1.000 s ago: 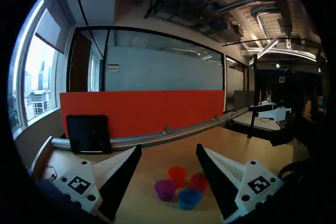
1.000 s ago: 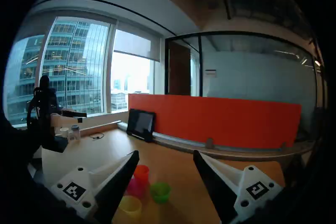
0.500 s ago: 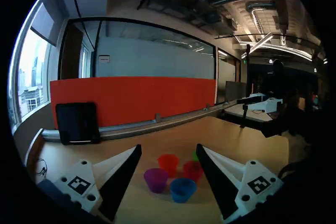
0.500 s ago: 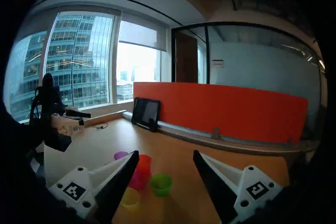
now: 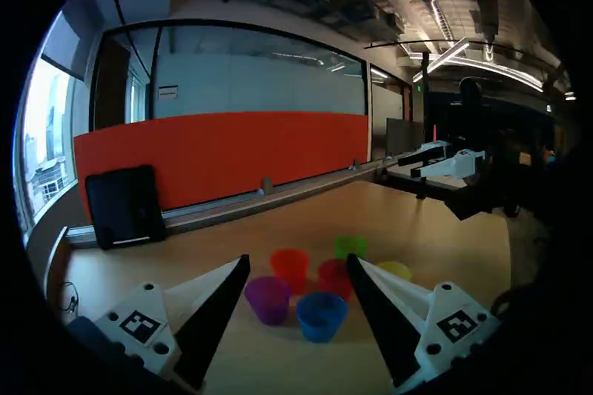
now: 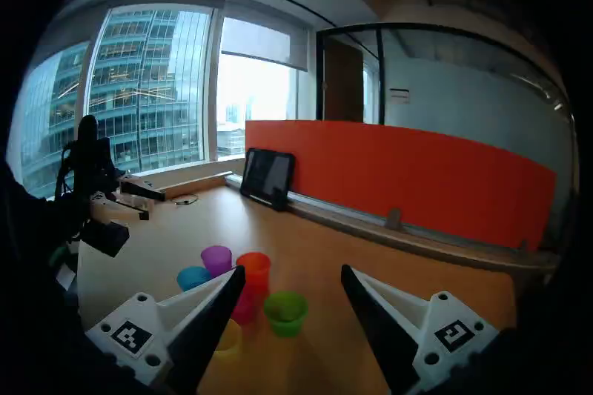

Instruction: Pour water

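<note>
Your left gripper is wide open with nothing in it. It sits above the table, with the purple cup and blue cup closest between its fingers and the orange cup just behind them. Your right gripper is wide open and empty too. The green cup sits between its fingers, close beside the same bunch.

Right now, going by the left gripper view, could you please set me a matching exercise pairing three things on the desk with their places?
Things:
1. blue cup
2. green cup
3. tablet

Places:
A. propped up by the orange divider
B. nearest cup to the camera
C. farthest cup in the cluster

Pairs: 1-B, 2-C, 3-A
</note>
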Tool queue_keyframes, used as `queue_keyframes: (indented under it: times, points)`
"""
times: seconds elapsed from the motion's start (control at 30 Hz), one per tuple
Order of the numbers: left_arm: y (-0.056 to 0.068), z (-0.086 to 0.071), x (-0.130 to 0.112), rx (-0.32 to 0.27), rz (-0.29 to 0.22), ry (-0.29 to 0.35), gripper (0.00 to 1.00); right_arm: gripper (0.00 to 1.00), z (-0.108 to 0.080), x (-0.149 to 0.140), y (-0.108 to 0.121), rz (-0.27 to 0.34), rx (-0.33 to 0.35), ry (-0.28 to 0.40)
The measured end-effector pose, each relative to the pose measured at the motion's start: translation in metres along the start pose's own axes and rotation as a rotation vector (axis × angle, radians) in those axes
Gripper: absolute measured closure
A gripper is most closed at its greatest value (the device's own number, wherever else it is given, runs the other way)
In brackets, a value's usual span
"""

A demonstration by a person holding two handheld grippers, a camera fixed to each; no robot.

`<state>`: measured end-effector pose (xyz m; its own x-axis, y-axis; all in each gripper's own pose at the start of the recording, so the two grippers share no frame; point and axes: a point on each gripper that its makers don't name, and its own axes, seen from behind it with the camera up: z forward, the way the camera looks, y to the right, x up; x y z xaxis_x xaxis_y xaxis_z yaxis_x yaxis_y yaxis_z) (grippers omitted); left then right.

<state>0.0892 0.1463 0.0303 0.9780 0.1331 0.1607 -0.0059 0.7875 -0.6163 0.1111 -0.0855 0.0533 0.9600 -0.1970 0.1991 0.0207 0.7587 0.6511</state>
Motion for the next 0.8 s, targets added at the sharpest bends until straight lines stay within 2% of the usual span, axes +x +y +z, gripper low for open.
queue_keyframes:
  times: [0.3, 0.8]
  points:
    - [0.004, 0.009, -0.029, -0.028, 0.02, -0.059, 0.03, 0.0, 0.02, -0.02, 0.002, -0.009, 0.029, -0.061]
    - [0.018, 0.022, -0.074, -0.086, 0.038, -0.151, 0.03, 0.0, 0.047, -0.063, -0.002, -0.058, 0.086, -0.175]
